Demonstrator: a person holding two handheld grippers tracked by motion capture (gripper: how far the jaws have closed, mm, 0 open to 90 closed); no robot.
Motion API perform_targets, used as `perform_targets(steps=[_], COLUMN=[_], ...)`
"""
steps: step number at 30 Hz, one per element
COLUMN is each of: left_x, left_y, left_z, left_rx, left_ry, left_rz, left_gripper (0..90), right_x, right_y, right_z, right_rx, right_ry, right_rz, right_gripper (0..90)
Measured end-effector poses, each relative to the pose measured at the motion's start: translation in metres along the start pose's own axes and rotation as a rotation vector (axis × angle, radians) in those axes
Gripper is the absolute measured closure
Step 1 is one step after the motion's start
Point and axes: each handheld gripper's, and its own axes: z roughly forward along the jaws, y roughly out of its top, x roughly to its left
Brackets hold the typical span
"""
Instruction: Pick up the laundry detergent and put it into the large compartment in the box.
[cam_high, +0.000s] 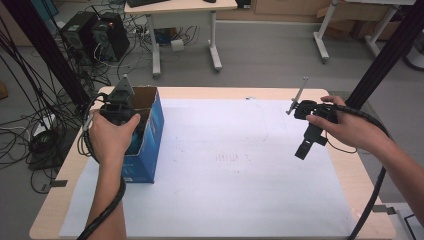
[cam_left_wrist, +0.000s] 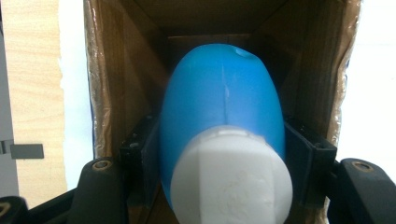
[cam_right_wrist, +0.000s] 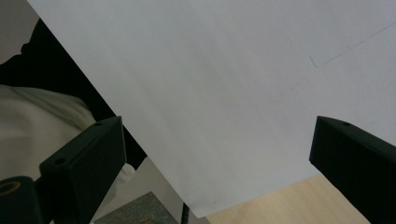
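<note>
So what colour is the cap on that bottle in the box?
White, on a blue bottle; the cap shows best in the left gripper view.

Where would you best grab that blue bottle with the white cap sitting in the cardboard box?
Probably by the sides of its body just behind the white cap, coming in from the box's open top. The blue bottle lies cap-first toward the opening, with box walls close around it, so only that end is free. The left gripper already grips it there, its fingers pressing either side.
</note>
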Motion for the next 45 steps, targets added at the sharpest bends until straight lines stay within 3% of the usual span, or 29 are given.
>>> perform_targets(steps=[24, 40, 43, 45], left_x=[0.001, -0.001, -0.001, -0.002], left_y=[-0.005, -0.020, -0.025, -0.028], left_z=[-0.008, -0.044, -0.055, -0.061], left_rx=[-0.015, -0.080, -0.103, -0.116], left_ry=[0.001, 0.005, 0.003, -0.001], left_rz=[-0.010, -0.001, -0.003, -0.001], left_gripper=[32.5, 30.5, 26.5, 19.0], right_x=[-0.003, -0.001, 0.000, 0.001], right_y=[0.000, 0.003, 0.003, 0.003], right_z=[0.005, 0.003, 0.002, 0.001], right_rx=[0.015, 0.013, 0.011, 0.012], right_ry=[0.010, 0.009, 0.009, 0.008], right_rz=[0.007, -0.003, -0.005, -0.001], right_gripper=[3.7, 3.7, 3.7, 3.7])
